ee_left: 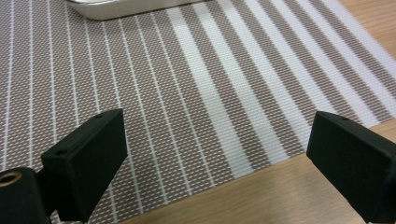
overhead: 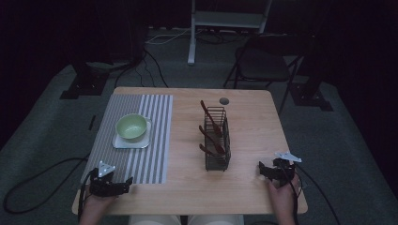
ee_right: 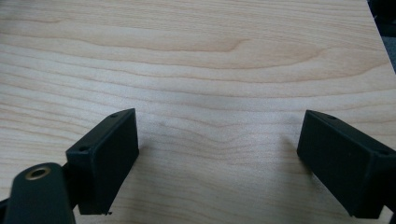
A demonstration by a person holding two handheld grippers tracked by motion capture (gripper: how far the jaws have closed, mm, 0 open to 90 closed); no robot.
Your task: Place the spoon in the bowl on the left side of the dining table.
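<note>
Grippers, left (overhead: 126, 182) and right (overhead: 261, 169), rest wide and empty nearside of the wire rack (overhead: 217, 138), its three spoons (overhead: 212, 120) untouched, green bowl (overhead: 131, 127) leftward: nothing apparently begun.

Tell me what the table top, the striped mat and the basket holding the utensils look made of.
The table top looks like pale wood or a wood-look laminate, matt, with visible grain lines. The striped mat seems woven, probably vinyl or fabric: a mesh weave shows up close. The basket looks like thin dark metal wire, since you can see between its bars.
</note>
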